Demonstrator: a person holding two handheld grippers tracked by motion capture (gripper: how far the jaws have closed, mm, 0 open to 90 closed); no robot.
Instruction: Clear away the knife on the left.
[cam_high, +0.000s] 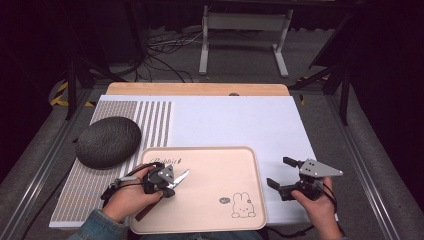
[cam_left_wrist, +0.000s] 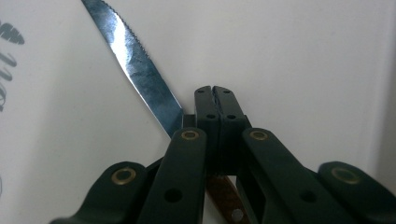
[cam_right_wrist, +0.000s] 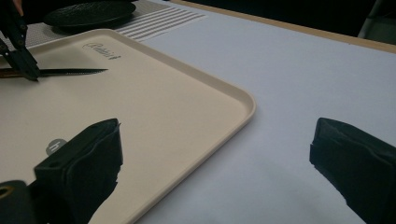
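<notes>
A steak knife with a serrated steel blade (cam_left_wrist: 135, 60) and a brown wooden handle (cam_left_wrist: 227, 198) is clamped in my left gripper (cam_left_wrist: 215, 93), whose jaws are shut on it where blade meets handle. From the high view, the left gripper (cam_high: 170, 186) is over the left part of the beige tray (cam_high: 255, 170), with the blade (cam_high: 182, 176) pointing right and away. In the right gripper view the knife (cam_right_wrist: 70, 72) lies about level, close to the tray (cam_right_wrist: 187, 93); whether it touches is unclear. My right gripper (cam_high: 279, 171) (cam_right_wrist: 215, 140) stands open and empty just right of the tray.
A dark textured oval dish (cam_high: 108, 141) rests on a striped mat (cam_high: 155, 125) at the left. The tray bears a rabbit drawing (cam_high: 242, 206) near its front right corner. A white table cover (cam_high: 235, 120) stretches behind and to the right of the tray.
</notes>
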